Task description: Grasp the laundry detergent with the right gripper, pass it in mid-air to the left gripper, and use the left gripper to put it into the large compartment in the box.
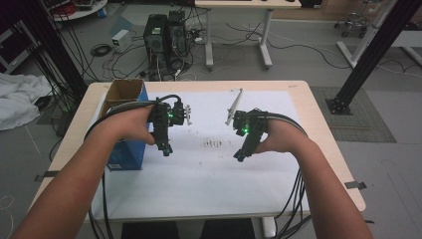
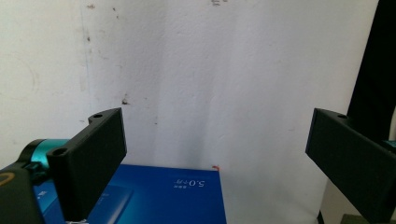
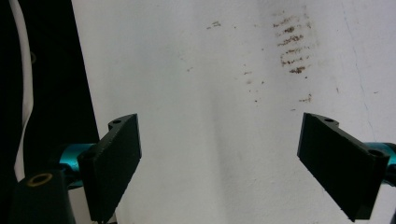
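Observation:
My left gripper (image 1: 166, 148) points down at the white sheet (image 1: 209, 174) beside a blue box (image 1: 128, 149). In the left gripper view its jaws (image 2: 215, 135) stand wide apart with nothing between them, and the blue box lid (image 2: 163, 196) lies below them. My right gripper (image 1: 240, 156) hangs over the sheet right of the middle. Its jaws (image 3: 219, 135) are also wide apart and hold nothing. A thin metal tool like tweezers (image 1: 234, 105) lies on the sheet behind the right gripper.
Dark smudges (image 1: 213, 144) mark the sheet between the grippers, and the smudges (image 3: 292, 46) also show in the right gripper view. The blue box has an open cardboard top (image 1: 124, 90) at the table's left. Cables trail off the front edge (image 1: 293, 199).

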`<state>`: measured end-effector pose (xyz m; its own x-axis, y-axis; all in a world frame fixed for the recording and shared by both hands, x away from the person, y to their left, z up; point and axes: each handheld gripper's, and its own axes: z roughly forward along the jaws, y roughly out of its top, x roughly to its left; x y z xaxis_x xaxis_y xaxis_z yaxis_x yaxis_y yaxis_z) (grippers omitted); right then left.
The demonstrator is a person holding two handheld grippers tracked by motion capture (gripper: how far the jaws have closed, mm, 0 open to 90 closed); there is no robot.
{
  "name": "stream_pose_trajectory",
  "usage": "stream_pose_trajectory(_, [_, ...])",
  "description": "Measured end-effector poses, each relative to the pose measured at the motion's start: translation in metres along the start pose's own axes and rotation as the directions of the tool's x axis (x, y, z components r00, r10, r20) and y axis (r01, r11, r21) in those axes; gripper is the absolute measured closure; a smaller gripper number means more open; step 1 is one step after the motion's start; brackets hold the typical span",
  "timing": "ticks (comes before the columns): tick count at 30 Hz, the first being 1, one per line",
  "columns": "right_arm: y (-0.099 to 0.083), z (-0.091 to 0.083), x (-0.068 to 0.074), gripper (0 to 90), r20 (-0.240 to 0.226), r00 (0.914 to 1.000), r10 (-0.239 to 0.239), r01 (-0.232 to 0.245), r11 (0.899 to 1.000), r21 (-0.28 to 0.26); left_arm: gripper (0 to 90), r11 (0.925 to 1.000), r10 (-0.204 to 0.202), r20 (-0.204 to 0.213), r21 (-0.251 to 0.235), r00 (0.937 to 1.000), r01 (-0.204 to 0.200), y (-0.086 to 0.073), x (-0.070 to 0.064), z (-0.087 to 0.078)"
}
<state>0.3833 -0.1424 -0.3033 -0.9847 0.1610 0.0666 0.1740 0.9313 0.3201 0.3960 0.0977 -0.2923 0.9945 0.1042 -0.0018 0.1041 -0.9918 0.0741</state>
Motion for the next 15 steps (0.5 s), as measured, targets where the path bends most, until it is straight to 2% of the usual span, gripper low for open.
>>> stream_pose_trajectory(15, [-0.0002, -0.0001, -0.0018, 12.8, -0.002, 1.0000, -0.001, 0.001, 1.000, -0.007, 5.2, 1.0000, 0.002, 0.002, -0.006, 1.0000, -0.002, 0.0025, 0.0012, 0.0004])
